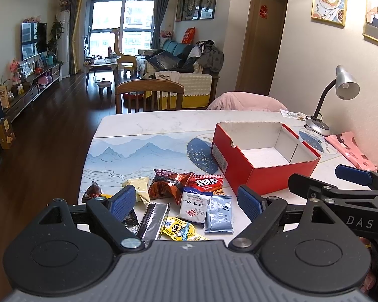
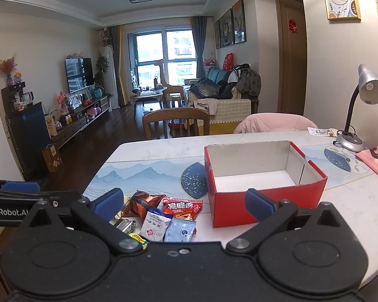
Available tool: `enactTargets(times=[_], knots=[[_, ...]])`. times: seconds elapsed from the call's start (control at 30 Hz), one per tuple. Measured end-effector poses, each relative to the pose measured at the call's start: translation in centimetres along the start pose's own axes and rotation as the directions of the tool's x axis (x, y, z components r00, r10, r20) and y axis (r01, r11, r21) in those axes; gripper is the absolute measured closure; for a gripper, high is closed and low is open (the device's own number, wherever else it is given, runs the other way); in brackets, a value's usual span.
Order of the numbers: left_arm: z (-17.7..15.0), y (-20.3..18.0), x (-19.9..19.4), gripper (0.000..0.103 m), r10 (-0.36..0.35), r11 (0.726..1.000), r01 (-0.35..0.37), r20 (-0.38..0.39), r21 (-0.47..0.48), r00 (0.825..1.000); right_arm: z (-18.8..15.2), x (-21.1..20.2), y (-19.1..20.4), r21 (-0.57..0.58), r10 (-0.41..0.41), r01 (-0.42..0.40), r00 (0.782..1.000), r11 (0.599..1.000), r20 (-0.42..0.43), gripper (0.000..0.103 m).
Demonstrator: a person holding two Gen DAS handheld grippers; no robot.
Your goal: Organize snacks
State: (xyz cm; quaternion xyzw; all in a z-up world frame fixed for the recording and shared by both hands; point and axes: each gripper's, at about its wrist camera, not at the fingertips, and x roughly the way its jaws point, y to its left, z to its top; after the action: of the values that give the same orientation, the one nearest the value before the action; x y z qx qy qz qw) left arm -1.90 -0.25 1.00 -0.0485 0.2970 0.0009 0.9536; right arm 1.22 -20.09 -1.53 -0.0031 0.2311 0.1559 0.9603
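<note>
Several snack packets lie in a heap near the table's front edge: a shiny brown packet [image 1: 167, 185], a red packet [image 1: 206, 182], a white packet [image 1: 195, 207], a pale blue packet [image 1: 219, 212] and a yellow cartoon packet [image 1: 179, 230]. My left gripper [image 1: 186, 202] hovers just above them, open, with its blue pads apart and nothing held. To the right of the heap stands an open red box [image 1: 264, 173] with a white, empty inside. My right gripper [image 2: 184, 203] is open too, in front of the red box [image 2: 264, 206] and the red packet [image 2: 182, 206].
A desk lamp [image 1: 340, 88] and a pink bag [image 1: 350, 151] are at the back right by the wall. A wooden chair [image 1: 148, 93] and a chair draped in pink cloth [image 1: 244, 102] stand at the far side. The table's left edge drops to dark floor.
</note>
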Motion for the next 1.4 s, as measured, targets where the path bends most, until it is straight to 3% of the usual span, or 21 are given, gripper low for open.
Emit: enactTargets(times=[0.8, 1.17, 1.4], knots=[[-0.1, 0.7, -0.2, 0.015, -0.002, 1.0, 0.002, 0.004, -0.01, 1.0, 0.4, -0.8, 0.5, -0.032, -0.018, 0.019, 1.0, 0.999, 0.019, 0.0], [-0.5, 2.4, 2.6, 0.015, 0.054, 0.997, -0.057, -0.066, -0.049, 0.996, 0.0, 2.4, 0.4, -0.03, 0.098, -0.099, 0.995, 0.995, -0.035, 0.003], [-1.9, 3.8, 5.3, 0.015, 0.067, 0.994, -0.08, -0.16, -0.076, 0.985, -1.4, 5.8, 0.5, -0.059, 0.143, -0.152, 0.979, 0.987, -0.143, 0.003]])
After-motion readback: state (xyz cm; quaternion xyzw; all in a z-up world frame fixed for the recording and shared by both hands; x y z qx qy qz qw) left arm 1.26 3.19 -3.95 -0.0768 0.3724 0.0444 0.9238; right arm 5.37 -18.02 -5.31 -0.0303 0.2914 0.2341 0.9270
